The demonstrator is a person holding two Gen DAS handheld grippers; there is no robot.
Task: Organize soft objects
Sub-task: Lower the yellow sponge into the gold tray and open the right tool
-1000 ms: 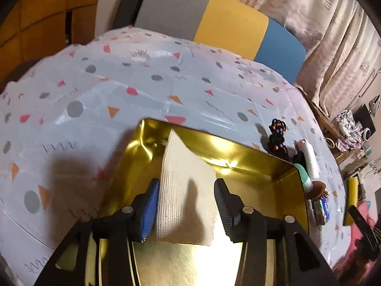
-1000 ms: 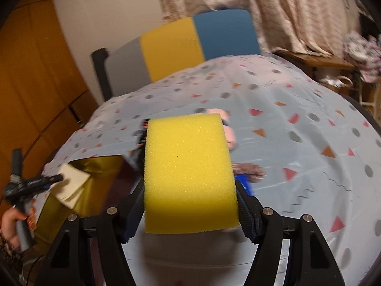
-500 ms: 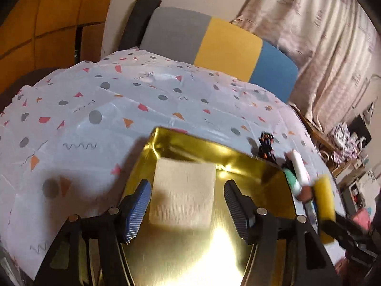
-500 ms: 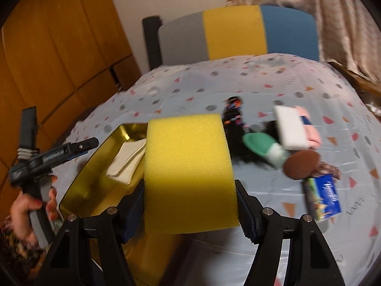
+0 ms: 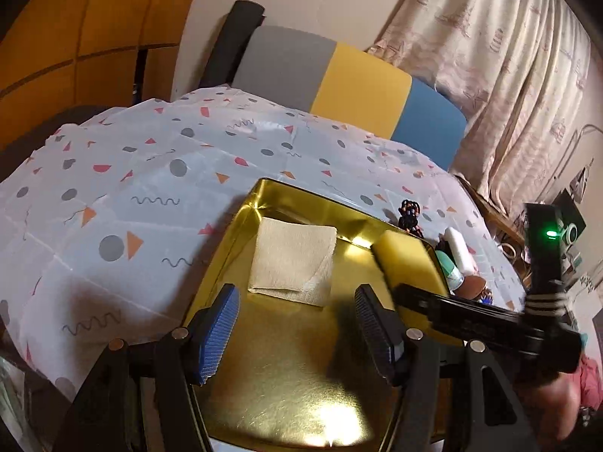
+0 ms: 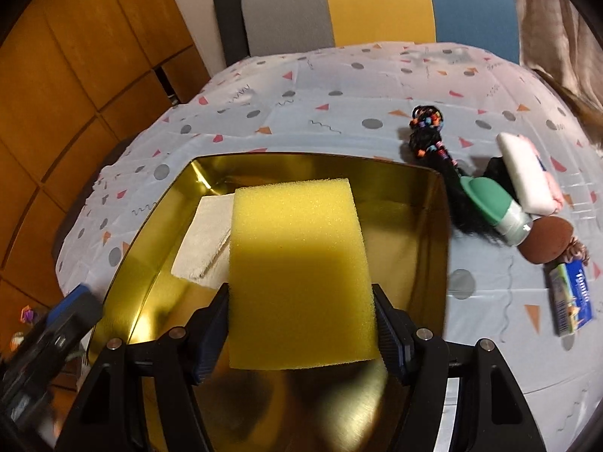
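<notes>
Since a second ago the folded beige cloth (image 5: 294,258) has left the left gripper (image 5: 297,333) and now lies flat on the floor of the gold tray (image 5: 286,388), while the yellow sponge (image 6: 301,278) has been carried from over the bare tablecloth to above the tray. The left gripper's jaws stand apart with nothing between them, drawn back from the cloth. The right gripper (image 6: 301,333) pinches the sponge by its two sides, holding it over the tray's middle, just beside the cloth. The tray sits on a table under a pale tablecloth (image 6: 339,86) printed with grey dots, red and orange triangles and squiggles. To the tray's right lie a beaded black hair tie (image 6: 427,128), a white pad (image 6: 525,177), a green-capped bottle (image 6: 493,203), a brown round puff (image 6: 548,239) and a small blue packet (image 6: 573,295). Behind the table stands a chair (image 5: 339,71) with a grey, yellow and blue back; orange wooden panels (image 6: 75,75) fill the left, a patterned curtain (image 5: 508,56) the right.
</notes>
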